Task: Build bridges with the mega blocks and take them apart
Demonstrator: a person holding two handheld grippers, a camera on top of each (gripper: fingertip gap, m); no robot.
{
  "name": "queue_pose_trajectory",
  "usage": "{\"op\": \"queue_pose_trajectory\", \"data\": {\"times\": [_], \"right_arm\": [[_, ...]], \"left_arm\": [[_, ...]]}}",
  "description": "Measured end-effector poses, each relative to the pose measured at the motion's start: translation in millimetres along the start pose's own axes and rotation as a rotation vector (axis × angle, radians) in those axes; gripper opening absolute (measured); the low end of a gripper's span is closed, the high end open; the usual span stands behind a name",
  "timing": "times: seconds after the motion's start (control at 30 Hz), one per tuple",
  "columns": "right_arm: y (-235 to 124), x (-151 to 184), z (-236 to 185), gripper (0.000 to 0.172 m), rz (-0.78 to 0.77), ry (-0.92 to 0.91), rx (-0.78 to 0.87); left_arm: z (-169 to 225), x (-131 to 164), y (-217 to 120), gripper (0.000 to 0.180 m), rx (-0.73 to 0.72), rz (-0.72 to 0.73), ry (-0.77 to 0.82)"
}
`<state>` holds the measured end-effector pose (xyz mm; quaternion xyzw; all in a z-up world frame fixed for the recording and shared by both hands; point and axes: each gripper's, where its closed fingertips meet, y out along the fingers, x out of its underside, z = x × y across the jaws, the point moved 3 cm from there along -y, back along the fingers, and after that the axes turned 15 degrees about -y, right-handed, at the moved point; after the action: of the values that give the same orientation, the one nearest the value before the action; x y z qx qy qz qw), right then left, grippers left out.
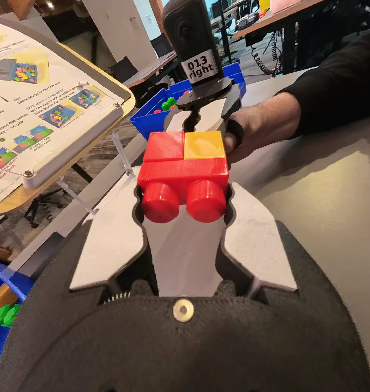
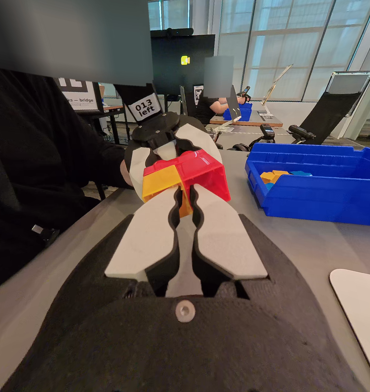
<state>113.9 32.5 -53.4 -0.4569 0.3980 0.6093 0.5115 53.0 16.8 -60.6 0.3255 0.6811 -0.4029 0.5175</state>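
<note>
Left wrist view: the left gripper (image 1: 184, 197) clamps the long red block (image 1: 183, 172) of a bridge, 2 studs facing the camera, 1 short red block (image 1: 164, 147) and 1 yellow block (image 1: 204, 145) attached beyond.

Right wrist view: the right gripper (image 2: 185, 191), nearly closed, pinches the yellow block's (image 2: 160, 180) wall above the table (image 2: 285, 244).

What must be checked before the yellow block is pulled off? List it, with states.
1. Left gripper clamps the long red block by its ends: ok.
2. Right gripper is shut on a yellow block wall: ok.
3. Short red block is free of the right grip: cannot tell.
4. Blocks are joined, with no gap showing: ok.
5. Bin has room: ok.
</note>
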Motion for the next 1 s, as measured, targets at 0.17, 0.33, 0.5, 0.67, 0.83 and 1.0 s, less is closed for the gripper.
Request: {"op": "queue_pose_trajectory", "data": {"times": [0.17,0.33,0.5,0.67,0.83,1.0], "right_arm": [[-3,2,11,0.019,-0.034,0.045,0.025],[-17,-3,23,0.036,-0.033,0.047,0.077],[-12,6,23,0.042,0.059,0.291,-0.008],[0,10,19,0.049,0.136,0.501,-0.080],[3,17,19,0.036,0.124,0.561,-0.076],[4,17,20,0.034,0.160,0.603,-0.061]], "left_arm": [[-8,-1,0,0.074,-0.036,0.004,0.001],[-21,-5,-8,0.074,-0.086,0.045,-0.017],[-34,-6,-13,0.074,-0.192,0.010,0.124],[-28,0,-9,0.074,-0.265,-0.068,0.345],[-24,0,-6,0.074,-0.291,-0.085,0.406],[-25,0,-6,0.074,-0.327,-0.080,0.430]]}}
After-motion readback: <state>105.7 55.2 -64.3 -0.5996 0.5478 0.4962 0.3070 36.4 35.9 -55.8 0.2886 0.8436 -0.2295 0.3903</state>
